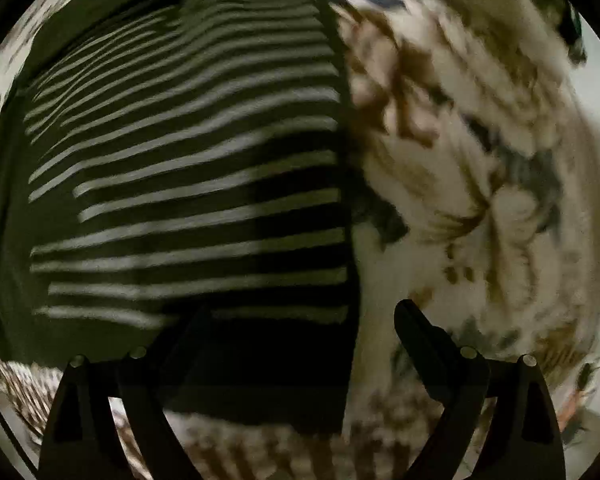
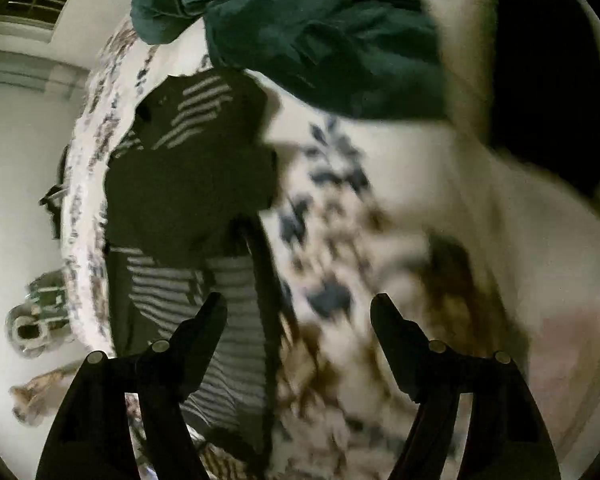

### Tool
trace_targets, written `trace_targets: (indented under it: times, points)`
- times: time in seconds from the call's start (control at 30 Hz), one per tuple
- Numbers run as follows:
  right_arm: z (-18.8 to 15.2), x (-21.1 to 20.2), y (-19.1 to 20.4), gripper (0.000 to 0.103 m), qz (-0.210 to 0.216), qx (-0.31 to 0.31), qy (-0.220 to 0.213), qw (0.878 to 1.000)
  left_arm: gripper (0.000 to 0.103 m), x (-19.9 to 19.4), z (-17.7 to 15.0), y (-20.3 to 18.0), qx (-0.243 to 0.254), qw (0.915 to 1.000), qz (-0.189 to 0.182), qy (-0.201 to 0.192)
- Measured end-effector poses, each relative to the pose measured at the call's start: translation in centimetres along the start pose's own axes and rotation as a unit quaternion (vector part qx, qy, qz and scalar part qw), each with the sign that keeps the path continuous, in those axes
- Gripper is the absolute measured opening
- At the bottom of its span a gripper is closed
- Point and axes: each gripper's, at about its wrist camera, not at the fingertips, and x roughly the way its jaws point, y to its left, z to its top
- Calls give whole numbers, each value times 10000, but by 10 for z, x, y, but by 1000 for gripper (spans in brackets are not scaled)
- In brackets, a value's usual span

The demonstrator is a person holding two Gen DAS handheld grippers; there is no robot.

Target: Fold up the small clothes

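A dark garment with white stripes (image 1: pixel 188 184) lies flat on a floral bedspread (image 1: pixel 480 184), filling the left and middle of the left wrist view. My left gripper (image 1: pixel 300 312) is open and empty, just above the garment's lower right edge. In the right wrist view the same striped garment (image 2: pixel 204 208) lies along the left, partly folded over itself. My right gripper (image 2: pixel 298 300) is open and empty, its left finger (image 2: pixel 204 320) over the striped cloth. Both views are blurred by motion.
A dark green garment (image 2: pixel 320 40) lies bunched at the top of the right wrist view. The bedspread's edge (image 2: pixel 84 208) curves down the left, with pale floor (image 2: pixel 16 160) and small objects beyond. A person's pale and dark clothing (image 2: pixel 540 80) shows at the top right.
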Motion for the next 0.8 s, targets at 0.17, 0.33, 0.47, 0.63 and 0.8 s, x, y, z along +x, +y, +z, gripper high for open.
trace_targets:
  times: [0.17,0.33,0.47,0.63,0.8]
  points:
    - [96,62,5,76,420,143,164,9989,72,15,13,-5,-80,9994,239,-240]
    - [150,123,16,76,324,329,463,9979,5,2,22,13,-453,9979,166,-428]
    - [159,133,32,22,426,210,442,9979,4,-21,21,41,-897,9934,-116,-708]
    - [158,107,62,8,225,-48,251,9994,4,-67,8,67,-1104,9871,-179,-1150]
    - [158,75,110,8,34,-410,224,9989,4,-106,-18,125,-1830,9711,-492,-1450]
